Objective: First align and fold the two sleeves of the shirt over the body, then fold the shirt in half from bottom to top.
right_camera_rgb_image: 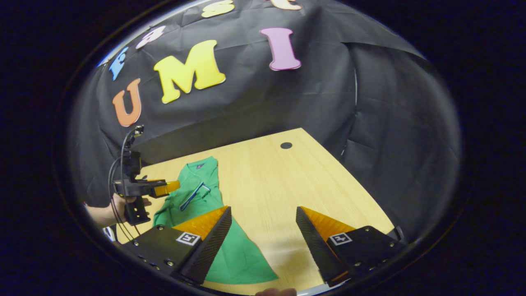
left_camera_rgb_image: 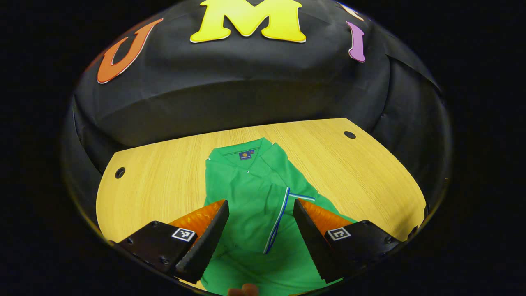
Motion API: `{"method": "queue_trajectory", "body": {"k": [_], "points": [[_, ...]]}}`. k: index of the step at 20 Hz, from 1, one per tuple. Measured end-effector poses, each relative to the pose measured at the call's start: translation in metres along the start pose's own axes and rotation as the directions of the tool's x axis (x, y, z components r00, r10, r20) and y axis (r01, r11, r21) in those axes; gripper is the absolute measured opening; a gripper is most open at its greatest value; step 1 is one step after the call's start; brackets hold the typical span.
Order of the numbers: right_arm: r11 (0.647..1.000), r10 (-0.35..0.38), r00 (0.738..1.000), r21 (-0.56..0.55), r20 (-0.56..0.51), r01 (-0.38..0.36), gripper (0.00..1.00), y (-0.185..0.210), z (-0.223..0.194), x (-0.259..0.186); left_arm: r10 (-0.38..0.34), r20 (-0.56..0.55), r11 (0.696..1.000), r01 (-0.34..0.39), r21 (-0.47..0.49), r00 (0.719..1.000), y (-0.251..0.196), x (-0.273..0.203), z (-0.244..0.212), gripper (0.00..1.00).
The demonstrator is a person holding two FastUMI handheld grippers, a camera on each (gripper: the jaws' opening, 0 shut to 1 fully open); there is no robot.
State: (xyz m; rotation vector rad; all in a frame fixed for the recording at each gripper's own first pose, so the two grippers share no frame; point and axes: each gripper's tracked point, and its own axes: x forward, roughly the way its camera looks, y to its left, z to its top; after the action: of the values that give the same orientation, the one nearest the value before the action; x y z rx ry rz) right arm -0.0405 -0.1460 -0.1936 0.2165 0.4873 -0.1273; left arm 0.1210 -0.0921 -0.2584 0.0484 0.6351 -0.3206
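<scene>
A green shirt (left_camera_rgb_image: pixel 250 197) lies flat on the wooden table (left_camera_rgb_image: pixel 164 176), collar toward the far wall. One sleeve with a blue and white cuff stripe (left_camera_rgb_image: pixel 277 220) lies folded over the body. My left gripper (left_camera_rgb_image: pixel 261 209) hovers open above the shirt's middle, nothing between its fingers. In the right gripper view the shirt (right_camera_rgb_image: pixel 197 201) lies at the left, its hem corner reaching toward the near edge. My right gripper (right_camera_rgb_image: pixel 263 216) is open over the bare table (right_camera_rgb_image: pixel 287 185) beside the shirt's right edge. The left gripper (right_camera_rgb_image: pixel 166 188), held by a hand (right_camera_rgb_image: pixel 123 201), shows there above the shirt.
Round cable holes sit in the table at the far left (left_camera_rgb_image: pixel 120 172) and far right (left_camera_rgb_image: pixel 349 134). The black cloth wall (left_camera_rgb_image: pixel 246 90) rises just behind the table's far edge. Bare wood lies on both sides of the shirt.
</scene>
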Motion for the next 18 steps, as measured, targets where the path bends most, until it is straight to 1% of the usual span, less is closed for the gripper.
{"method": "queue_trajectory", "body": {"k": [4, 7, 8, 11, 15, 18], "points": [[0.987, 0.094, 0.992, -0.125, -0.084, -0.104, 0.98, 0.029, -0.019, 0.018, 0.012, -0.038, 1.0, -0.012, -0.024, 0.999, 0.025, -0.047, -0.042, 1.0], [0.957, 0.165, 0.97, -0.209, -0.176, -0.201, 0.98, 0.049, -0.045, 0.026, 0.006, -0.094, 0.998, -0.012, -0.063, 0.996, 0.038, -0.082, -0.087, 1.0], [0.949, 0.178, 0.964, -0.225, -0.198, -0.221, 0.98, 0.053, -0.053, 0.027, 0.004, -0.113, 0.997, -0.012, -0.074, 0.994, 0.041, -0.094, -0.103, 1.0], [0.93, 0.19, 0.946, -0.262, -0.262, -0.259, 0.98, 0.053, -0.078, 0.029, 0.0, -0.164, 0.996, -0.014, -0.084, 0.986, 0.047, -0.129, -0.149, 1.0], [0.906, 0.181, 0.918, -0.303, -0.352, -0.295, 0.98, 0.046, -0.118, 0.027, -0.027, -0.257, 0.996, 0.005, -0.088, 0.966, 0.041, -0.166, -0.207, 1.0], [0.865, 0.153, 0.899, -0.384, -0.411, -0.323, 0.98, 0.036, -0.15, 0.025, -0.06, -0.307, 0.994, 0.031, -0.101, 0.95, 0.035, -0.184, -0.236, 1.0]]}}
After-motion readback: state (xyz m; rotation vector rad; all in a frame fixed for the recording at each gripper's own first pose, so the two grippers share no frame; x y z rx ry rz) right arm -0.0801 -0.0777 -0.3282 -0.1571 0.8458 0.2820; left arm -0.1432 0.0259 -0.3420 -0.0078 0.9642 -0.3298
